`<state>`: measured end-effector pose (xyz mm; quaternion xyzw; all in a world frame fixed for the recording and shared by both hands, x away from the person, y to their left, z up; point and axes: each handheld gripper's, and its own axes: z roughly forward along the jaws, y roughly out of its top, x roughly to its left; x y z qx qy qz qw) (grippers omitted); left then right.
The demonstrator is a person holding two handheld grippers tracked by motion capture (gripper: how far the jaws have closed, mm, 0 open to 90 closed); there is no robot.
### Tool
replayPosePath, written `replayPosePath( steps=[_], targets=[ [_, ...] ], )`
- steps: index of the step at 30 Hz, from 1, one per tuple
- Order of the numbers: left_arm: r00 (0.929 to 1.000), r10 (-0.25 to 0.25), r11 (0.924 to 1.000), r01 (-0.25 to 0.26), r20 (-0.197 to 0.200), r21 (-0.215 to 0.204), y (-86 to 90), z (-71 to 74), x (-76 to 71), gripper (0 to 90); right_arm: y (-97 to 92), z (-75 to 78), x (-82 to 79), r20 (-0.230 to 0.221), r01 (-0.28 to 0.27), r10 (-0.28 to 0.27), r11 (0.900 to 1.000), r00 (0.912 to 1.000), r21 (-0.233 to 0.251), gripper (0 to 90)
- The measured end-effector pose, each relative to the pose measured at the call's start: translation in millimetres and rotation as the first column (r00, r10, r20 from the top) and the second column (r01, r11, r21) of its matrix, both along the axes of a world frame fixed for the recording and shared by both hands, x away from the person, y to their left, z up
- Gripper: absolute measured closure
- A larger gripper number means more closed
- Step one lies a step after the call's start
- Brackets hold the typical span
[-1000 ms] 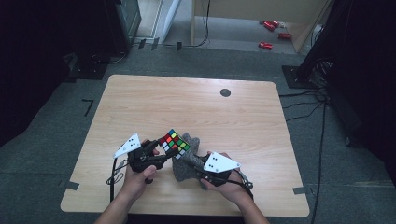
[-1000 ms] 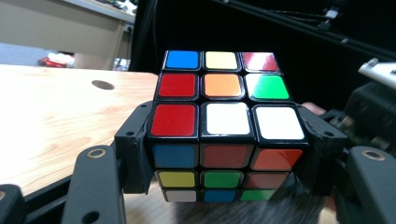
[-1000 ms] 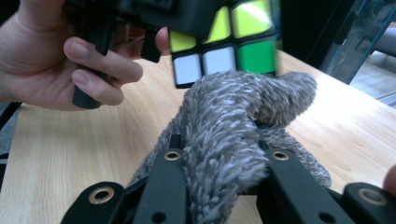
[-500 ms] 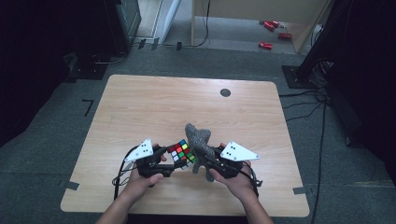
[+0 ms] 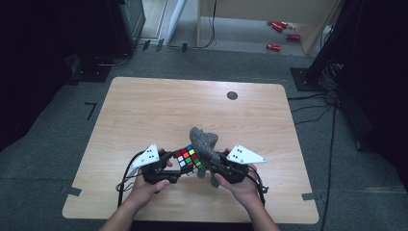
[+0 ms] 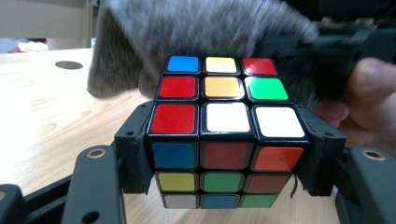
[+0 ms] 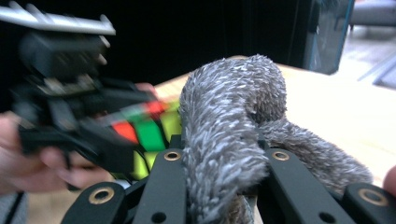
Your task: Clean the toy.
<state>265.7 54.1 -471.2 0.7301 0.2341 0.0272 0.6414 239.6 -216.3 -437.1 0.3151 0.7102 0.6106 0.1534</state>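
Looks like a lab or test room, not a home. Bare light-wood table point(image 5: 144, 110) with a round cable grommet point(image 5: 232, 95) sits on grey carpet tile point(image 5: 57, 144), with tape marks point(image 5: 89, 109) on the floor around it. Black equipment stands point(image 5: 332, 43) and loose cables point(image 5: 317, 103) crowd the dim right side. Plain wooden furniture legs point(image 5: 198, 21) and red items point(image 5: 279, 29) sit on the floor behind.

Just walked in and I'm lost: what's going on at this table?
A person works at a wooden table with a gripper in each hand. The left gripper is clamped on a colour puzzle cube. The right gripper is clamped on a fuzzy grey cloth, pressed against the cube's far side.
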Motion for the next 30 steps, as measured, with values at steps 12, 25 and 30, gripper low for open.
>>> replayPosePath(
  steps=[12,25,30],
  targets=[
    [0.9976,0.067,0.9969,-0.067,-0.019,-0.039,12.0,4.9,6.0,35.3,-16.2,-24.9,17.0,-0.101,0.040,-0.043,0.9986,0.9940,-0.035,77.8],
    [0.9834,0.169,0.9855,-0.169,-0.065,-0.002,17.7,0.5,14.6,35.3,-32.7,-52.8,36.3,-0.182,0.236,-0.274,0.9502,0.9444,-0.203,65.4],
    [0.9803,0.183,0.9830,-0.184,-0.074,-0.003,18.2,0.8,15.9,35.3,-33.8,-42.1,31.7,-0.099,0.244,-0.260,0.9582,0.9604,-0.148,38.0]
  ],
)
